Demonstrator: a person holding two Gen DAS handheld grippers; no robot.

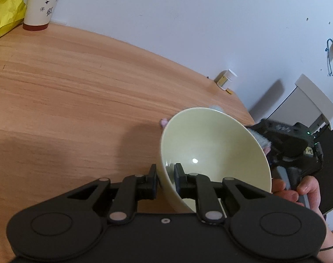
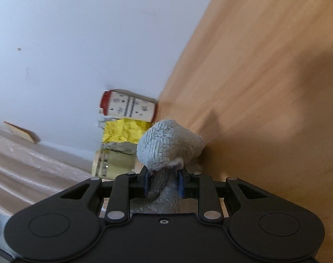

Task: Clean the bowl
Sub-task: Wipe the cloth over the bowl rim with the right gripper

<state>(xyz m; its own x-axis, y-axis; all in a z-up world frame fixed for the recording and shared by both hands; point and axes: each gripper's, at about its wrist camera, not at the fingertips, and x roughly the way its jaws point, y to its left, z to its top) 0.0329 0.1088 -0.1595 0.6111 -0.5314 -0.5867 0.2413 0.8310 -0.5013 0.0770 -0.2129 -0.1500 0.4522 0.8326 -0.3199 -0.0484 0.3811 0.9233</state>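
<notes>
Clearly tilted above the wooden desk, a pale green glazed ceramic bowl, opening turned toward the left camera. Gripped at its near rim by the left tongs: one black finger outside the wall, the other inside, both pressed on the rim. Shiny and plain inside, with one small spot of reflected light.

Just behind the bowl, on its right side in the left view, the right tongs, carried by a bare hand around a black handle. Closed on a light blue-grey terry cloth, bunched into a round wad that bulges in front of the blue-padded fingers. Only a small edge of this cloth visible past the bowl rim in the left view; contact with the bowl not possible to tell.

At the far edge of the desk, against the white wall: a white paper cup with dark flower prints and a red base, beside it a crumpled yellow paper bag. Farther right along the wall, a small white jar with a yellow label.
</notes>
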